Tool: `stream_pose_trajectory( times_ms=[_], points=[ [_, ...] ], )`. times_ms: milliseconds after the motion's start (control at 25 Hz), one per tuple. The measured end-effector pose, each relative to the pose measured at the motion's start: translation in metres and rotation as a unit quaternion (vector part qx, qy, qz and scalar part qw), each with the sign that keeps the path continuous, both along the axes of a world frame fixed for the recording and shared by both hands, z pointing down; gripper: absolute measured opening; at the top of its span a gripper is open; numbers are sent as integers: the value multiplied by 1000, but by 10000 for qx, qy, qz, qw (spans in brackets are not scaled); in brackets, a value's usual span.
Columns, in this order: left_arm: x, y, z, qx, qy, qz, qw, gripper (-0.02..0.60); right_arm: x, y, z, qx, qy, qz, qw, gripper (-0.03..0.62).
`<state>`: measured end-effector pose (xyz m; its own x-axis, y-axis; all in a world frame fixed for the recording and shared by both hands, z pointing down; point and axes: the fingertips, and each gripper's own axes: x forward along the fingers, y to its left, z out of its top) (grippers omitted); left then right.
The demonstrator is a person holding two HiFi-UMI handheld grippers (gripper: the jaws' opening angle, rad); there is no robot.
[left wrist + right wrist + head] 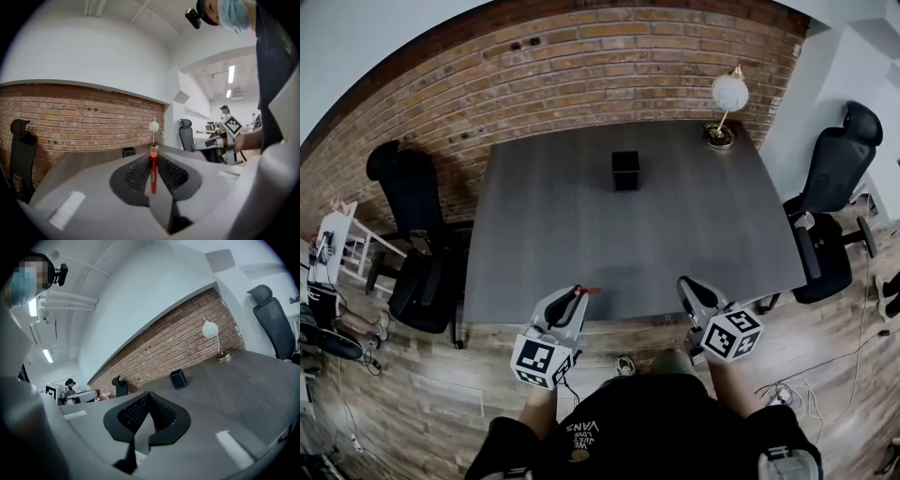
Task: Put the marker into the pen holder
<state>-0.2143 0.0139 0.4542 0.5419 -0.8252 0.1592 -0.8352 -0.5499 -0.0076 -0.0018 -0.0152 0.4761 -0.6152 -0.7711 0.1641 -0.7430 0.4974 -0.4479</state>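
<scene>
My left gripper (570,298) hovers over the table's near edge, shut on a red marker (588,292) whose tip pokes out to the right. In the left gripper view the red marker (153,171) stands upright between the black pads (137,173). The black square pen holder (625,171) stands far up the table, near its middle; it shows small in the left gripper view as the pen holder (128,151) and in the right gripper view as the pen holder (178,378). My right gripper (692,291) sits at the near edge too, shut with nothing in it, its pads (159,409) pressed together.
A dark grey table (581,244) stands against a brick wall. A globe lamp (727,101) sits at its far right corner. Black office chairs flank it: a chair (417,244) at left, a chair (830,206) at right. Cables lie on the wood floor (825,375).
</scene>
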Motion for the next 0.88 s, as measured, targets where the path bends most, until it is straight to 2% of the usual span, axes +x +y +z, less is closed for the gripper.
stream_pose_trajectory(
  times_ms=[280,480,880],
  points=[
    [0,-11,8,-77,51,25,10000,104,1,-12,6,-44,8,98,9999,0],
    [1,-29,9,-54,19,-115,9999,104,5,-37,8,10,-60,83,9999,2],
    [24,-82,4,-43,-9,-331,9994,104,27,-93,3,26,-84,-97,9999,2]
  ],
)
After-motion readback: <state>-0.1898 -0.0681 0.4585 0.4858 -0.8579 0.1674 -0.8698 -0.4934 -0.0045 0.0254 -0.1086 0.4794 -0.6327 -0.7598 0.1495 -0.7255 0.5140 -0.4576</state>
